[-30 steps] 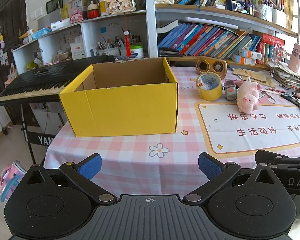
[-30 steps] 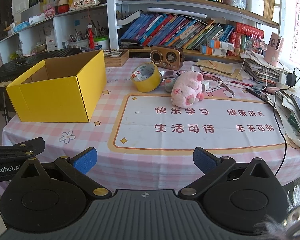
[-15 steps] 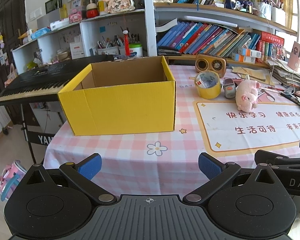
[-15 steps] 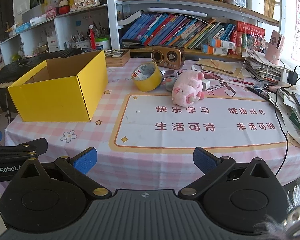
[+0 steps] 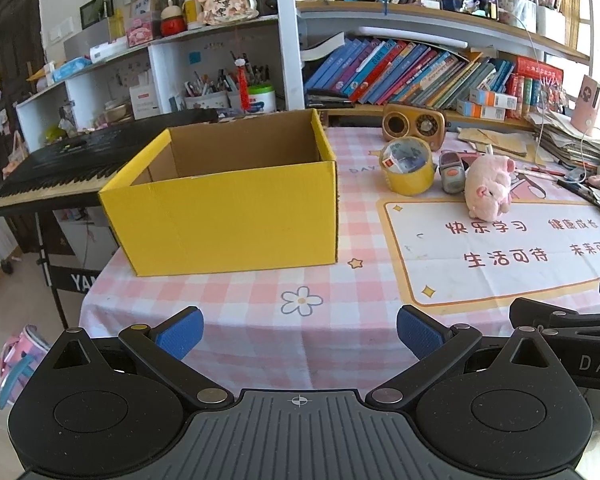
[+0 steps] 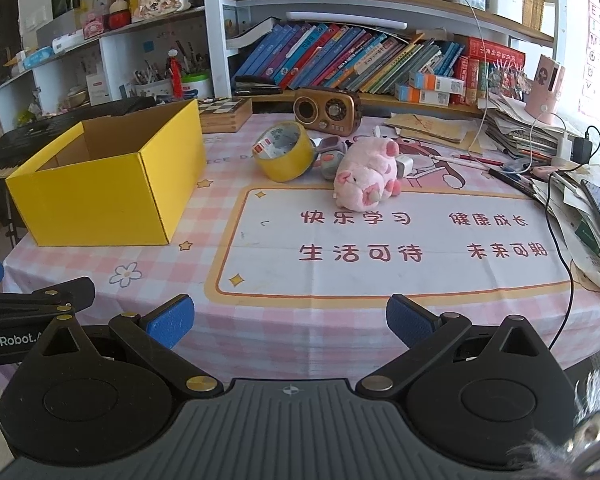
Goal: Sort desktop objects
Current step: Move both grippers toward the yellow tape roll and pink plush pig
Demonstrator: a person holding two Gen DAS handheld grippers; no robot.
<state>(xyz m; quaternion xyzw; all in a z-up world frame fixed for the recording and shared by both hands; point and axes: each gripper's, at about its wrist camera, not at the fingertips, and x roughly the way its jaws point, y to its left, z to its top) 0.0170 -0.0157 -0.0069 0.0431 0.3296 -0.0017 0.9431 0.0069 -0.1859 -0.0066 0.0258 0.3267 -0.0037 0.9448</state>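
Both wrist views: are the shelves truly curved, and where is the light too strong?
Left wrist view: fisheye bends the bookshelf; yellow box stays sharp. Right wrist view: same bending, window side at the right edge washed out near the pink holder.

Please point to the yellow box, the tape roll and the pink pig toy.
yellow box (image 5: 228, 220): left wrist view, front wall.
tape roll (image 6: 286, 152): right wrist view, outer band.
pink pig toy (image 6: 366, 178): right wrist view, body.
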